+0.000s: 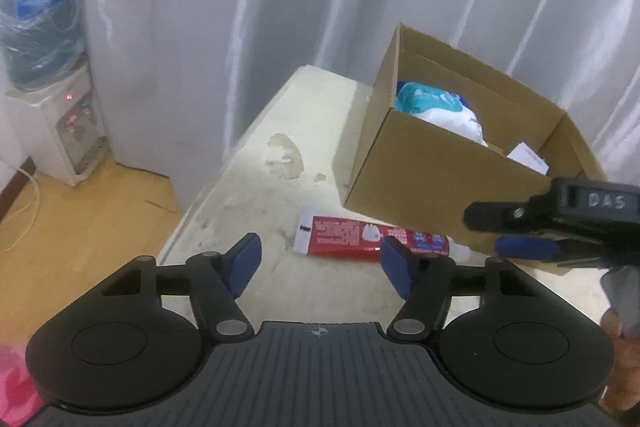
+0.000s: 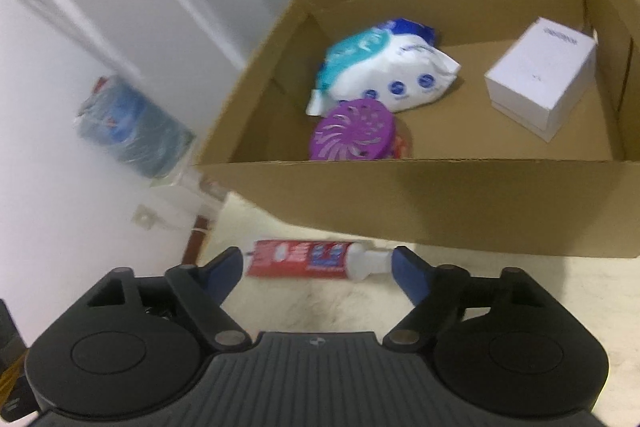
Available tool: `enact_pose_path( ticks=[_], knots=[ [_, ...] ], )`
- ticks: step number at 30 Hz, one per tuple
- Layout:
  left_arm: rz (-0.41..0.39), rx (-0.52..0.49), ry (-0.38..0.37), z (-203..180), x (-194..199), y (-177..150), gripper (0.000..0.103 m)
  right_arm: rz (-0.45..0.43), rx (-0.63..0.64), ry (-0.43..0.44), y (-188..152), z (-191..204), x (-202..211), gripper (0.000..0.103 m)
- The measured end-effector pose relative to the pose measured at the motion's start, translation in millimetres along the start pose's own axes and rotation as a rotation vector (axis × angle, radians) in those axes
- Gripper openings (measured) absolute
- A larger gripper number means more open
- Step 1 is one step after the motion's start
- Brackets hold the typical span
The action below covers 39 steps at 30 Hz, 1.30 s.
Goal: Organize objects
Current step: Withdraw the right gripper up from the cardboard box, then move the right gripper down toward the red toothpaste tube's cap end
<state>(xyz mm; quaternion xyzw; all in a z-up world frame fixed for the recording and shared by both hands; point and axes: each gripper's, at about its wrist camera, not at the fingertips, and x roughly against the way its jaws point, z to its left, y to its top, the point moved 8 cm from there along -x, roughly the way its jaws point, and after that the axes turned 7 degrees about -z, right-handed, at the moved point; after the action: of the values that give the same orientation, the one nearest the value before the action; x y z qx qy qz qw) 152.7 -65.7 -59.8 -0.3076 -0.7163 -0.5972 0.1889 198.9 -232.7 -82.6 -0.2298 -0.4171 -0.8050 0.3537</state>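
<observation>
A cardboard box [image 2: 420, 199] stands on the pale, stained table [image 1: 248, 227], and everything here can be placed from it. Inside the box lie a soft white-and-teal wipes pack [image 2: 380, 67] toward its far left corner, a purple round disc [image 2: 352, 137] leaning just inside the near wall, and a small white carton [image 2: 540, 75] at the right side. The one thing left outside is a red tube [image 1: 360, 237] with a white cap, lying flat on the table just in front of the box's near wall, cap end toward the box's right. The left gripper [image 1: 320, 263] hovers above the table short of the tube, its jaws spread wide and holding nothing. The right gripper [image 2: 318, 267] comes in from the box's right side, also with jaws wide and empty, and the tube sits just beyond its tips. I'd judge the tube to be the next item to go in. It looks light and soft-walled, the sort of thing that dents and may squirm if squeezed hard near the flat crimped end. The better hold is probably across the fuller middle of the body or close to the stiff shoulder by the cap, jaws closing across the short width. It lies low on the table, so the tips would need to come right down to get around it. Clearing the box's near wall on the lift looks like the main thing to watch.
</observation>
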Motion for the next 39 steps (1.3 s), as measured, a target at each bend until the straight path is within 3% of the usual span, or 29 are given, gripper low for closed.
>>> enact_pose_path(
  ticks=[12,23,30,39],
  knots=[
    [0.089,0.038,-0.102,-1,-61,4,0.062,0.047,-0.111,-0.036,-2,-22,-30,0.079],
    [0.133,0.07,-0.17,-19,-53,-10,0.062,0.112,-0.151,0.046,-4,-18,-39,0.079],
    [0.132,0.033,-0.147,-27,-48,-15,0.063,0.142,-0.119,0.06,-9,-14,-36,0.08],
    [0.145,0.063,-0.143,-19,-41,-21,0.063,0.216,-0.062,0.084,-25,-8,-25,0.08]
  ],
)
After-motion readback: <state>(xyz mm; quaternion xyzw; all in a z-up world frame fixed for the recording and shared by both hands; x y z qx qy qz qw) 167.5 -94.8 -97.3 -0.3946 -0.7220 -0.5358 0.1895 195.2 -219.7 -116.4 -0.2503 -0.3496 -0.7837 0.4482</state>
